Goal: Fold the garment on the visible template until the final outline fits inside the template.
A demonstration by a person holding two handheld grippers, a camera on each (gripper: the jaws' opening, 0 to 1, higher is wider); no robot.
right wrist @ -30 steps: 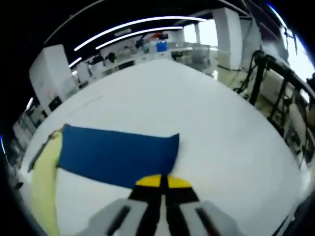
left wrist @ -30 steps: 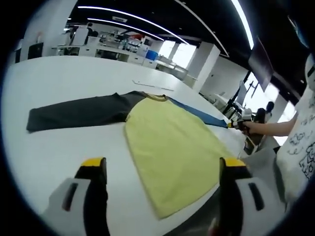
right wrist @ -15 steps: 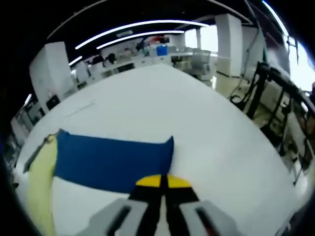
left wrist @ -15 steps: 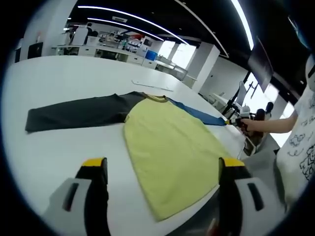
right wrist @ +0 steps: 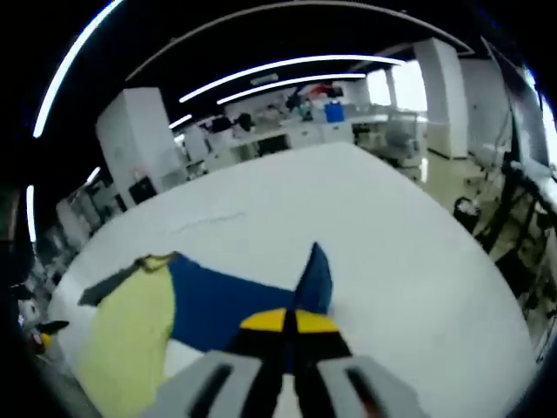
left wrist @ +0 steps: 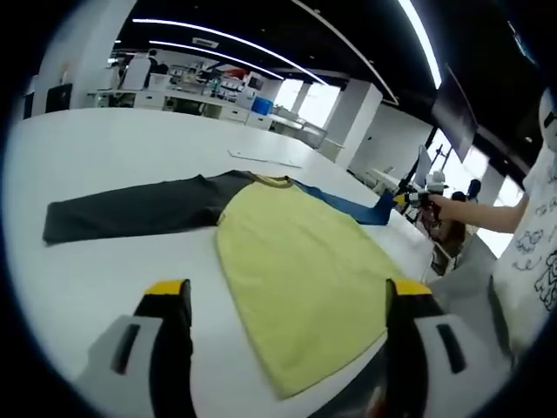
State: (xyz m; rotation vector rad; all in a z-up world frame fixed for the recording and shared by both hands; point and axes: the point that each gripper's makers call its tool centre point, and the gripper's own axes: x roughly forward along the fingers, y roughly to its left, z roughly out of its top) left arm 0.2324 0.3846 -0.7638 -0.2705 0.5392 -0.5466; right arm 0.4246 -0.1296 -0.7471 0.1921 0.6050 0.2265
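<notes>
Garment [left wrist: 287, 261]: one long-sleeved shirt lies spread on the white table [left wrist: 104, 148], with a yellow body, one dark grey sleeve [left wrist: 130, 207] stretched flat out to the side and one blue sleeve [left wrist: 348, 205] on the opposite side. In the left gripper view the yellow body reaches toward the near table edge between the two jaws of the left tool [left wrist: 287, 300], which stand wide apart with nothing between them, hovering above the cloth rather than touching it. Both jaws carry yellow tips.

At the far end of the blue sleeve the right tool [left wrist: 409, 200] shows, held in a person's hand [left wrist: 439, 209]. In the right gripper view the right tool [right wrist: 285, 326] has its two yellow-tipped jaws pressed together on the cuff of the blue sleeve [right wrist: 231, 296], and the cuff end is lifted off the table into a raised peak while the rest of the sleeve lies flat, joining the yellow body [right wrist: 130, 335] at the collar.
</notes>
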